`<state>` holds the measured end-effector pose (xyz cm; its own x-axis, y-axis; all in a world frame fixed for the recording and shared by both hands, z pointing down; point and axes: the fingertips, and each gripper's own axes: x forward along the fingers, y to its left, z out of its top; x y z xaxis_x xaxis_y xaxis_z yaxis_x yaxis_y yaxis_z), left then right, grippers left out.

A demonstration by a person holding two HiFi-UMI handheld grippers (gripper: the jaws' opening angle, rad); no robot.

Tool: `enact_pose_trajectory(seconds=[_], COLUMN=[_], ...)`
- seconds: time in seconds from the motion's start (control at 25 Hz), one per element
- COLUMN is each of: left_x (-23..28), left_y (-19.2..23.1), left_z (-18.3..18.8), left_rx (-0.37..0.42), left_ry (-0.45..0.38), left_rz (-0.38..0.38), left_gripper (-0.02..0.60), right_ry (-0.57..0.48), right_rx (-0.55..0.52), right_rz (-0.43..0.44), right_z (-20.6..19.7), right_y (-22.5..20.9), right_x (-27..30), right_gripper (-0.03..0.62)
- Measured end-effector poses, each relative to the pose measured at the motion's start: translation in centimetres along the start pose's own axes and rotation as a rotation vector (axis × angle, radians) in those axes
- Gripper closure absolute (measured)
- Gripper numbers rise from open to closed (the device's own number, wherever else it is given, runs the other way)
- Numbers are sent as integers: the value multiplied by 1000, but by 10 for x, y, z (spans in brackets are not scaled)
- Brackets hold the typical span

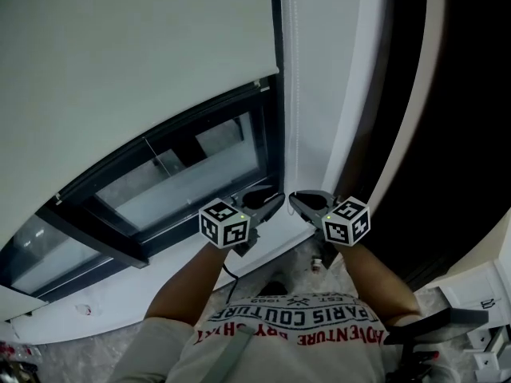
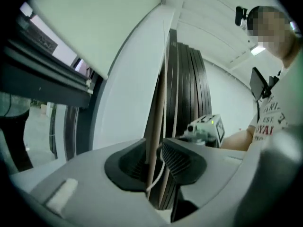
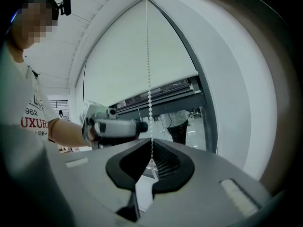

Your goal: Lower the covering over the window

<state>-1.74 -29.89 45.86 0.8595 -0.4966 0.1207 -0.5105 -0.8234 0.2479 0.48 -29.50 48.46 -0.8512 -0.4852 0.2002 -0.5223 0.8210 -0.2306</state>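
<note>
The roller blind (image 1: pixel 136 46) is hanging partway down the window (image 1: pixel 192 183), its bottom bar lying crosswise over the dark frame (image 1: pixel 104 222). The bead chain (image 1: pixel 297 94) is running straight up and down along the frame's right edge. The right gripper (image 1: pixel 297 201) is pinching the chain, its jaws closed on the beads. The left gripper (image 1: pixel 274 203) is facing it from just beside, jaws standing apart with the cord hanging loose between them. The person's shirt (image 1: pixel 287 325) is showing "PARIS COUTURE". Dark upright slats (image 2: pixel 189 103) are standing right of the chain.
</note>
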Motion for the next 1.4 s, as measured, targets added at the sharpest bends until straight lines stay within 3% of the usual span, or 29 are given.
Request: enact_pose_trajectory(seconds=[0.28,0.64,0.92,0.96,1.04,1.28,1.4], left_x=[2,15,15,15,16,17,22], left_y=[-20,-42,-46,-46,-47,-48,-46], left_z=[123,201,224,223,222,219,201], left_rx=[111,161,174,176,165,181,200], left_ry=[-167,-261,-273,-269,-263,-255,-213], left_rz=[-57,-108,-84,-83,-92,-96,-83], left_gripper=[468,468,480,538,558,563,563], right_ry=[1,12,16,16,16,22,59], right_rx=[-4,-12,-15,-15,-13,-12,17], right_rz=[17,35,41,42,43,40,50], right_z=[-2,-4,-3,-3,-4,-8,-25], right_y=[8,20,29,29,31,28,30], right_x=[0,3,4,5,6,6,10], right_gripper=[579,579,579,579,579,579,579])
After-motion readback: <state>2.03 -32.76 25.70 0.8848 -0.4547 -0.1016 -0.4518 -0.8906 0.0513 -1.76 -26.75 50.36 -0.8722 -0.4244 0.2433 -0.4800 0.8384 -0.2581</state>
